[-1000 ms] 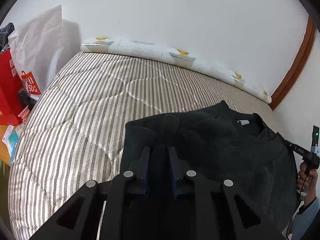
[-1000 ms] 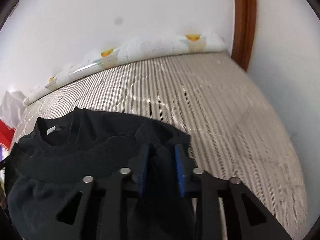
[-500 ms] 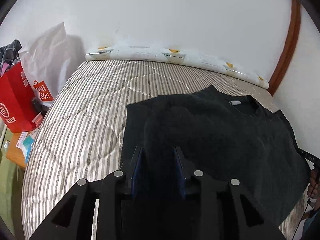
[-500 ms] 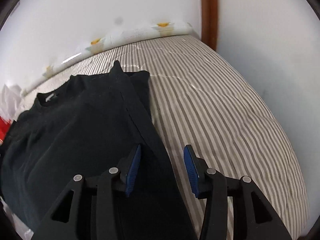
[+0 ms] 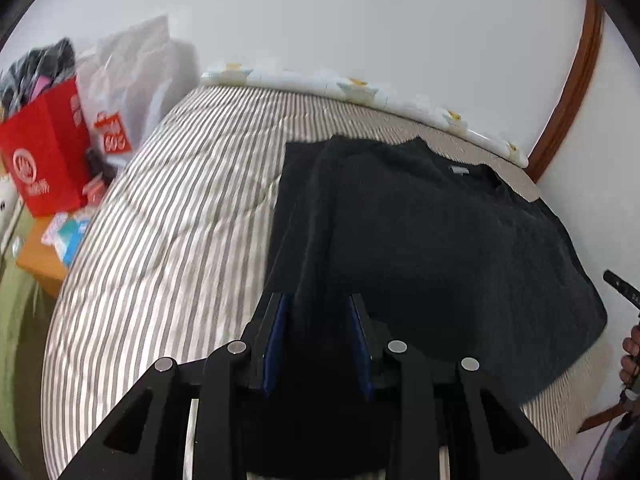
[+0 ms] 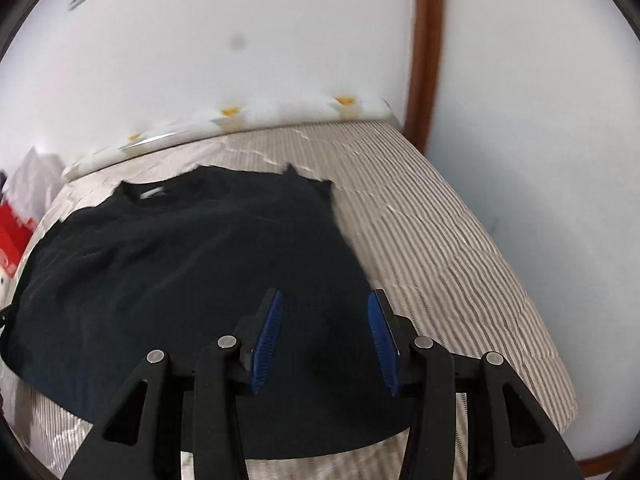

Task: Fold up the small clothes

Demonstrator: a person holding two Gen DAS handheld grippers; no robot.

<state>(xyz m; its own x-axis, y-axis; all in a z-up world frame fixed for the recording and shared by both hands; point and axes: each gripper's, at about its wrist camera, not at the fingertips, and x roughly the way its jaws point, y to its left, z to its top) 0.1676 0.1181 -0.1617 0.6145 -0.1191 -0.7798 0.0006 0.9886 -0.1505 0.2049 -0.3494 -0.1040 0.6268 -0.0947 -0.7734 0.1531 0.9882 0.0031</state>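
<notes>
1. Shirt [image 5: 432, 240]: black, spread flat on striped bed cover [image 5: 168, 240], collar with pale neck label toward far wall, hem toward cameras.
2. Left gripper [image 5: 316, 336]: jaws parted, blue pads either side of a raised ridge of black fabric running up from shirt's left edge. Cannot tell whether pads press on the cloth; gap visible on both sides of the fold.
3. Right gripper [image 6: 324, 336]: released, jaws well apart, blue pads [image 6: 266, 340] clear of fabric. Shirt's lower right part lies flat below and between them, nothing pinched.
4. Right-side edge of shirt, in right wrist view, runs diagonally from shoulder down to near right pad; striped cover bare beyond it.
5. Patterned white roll [image 5: 352, 90] with yellow marks lies along far edge of bed against white wall.
6. Red paper bag [image 5: 44, 160] and white plastic bag [image 5: 128, 76] stand beside bed at left, next to an orange-brown surface with small packets.
7. Person's hand [image 5: 631, 354] at right edge of left wrist view, gripping a dark handle.
8. Brown wooden trim [image 6: 426, 48] runs up wall at bed's far right corner.
9. Both views motion-blurred.
</notes>
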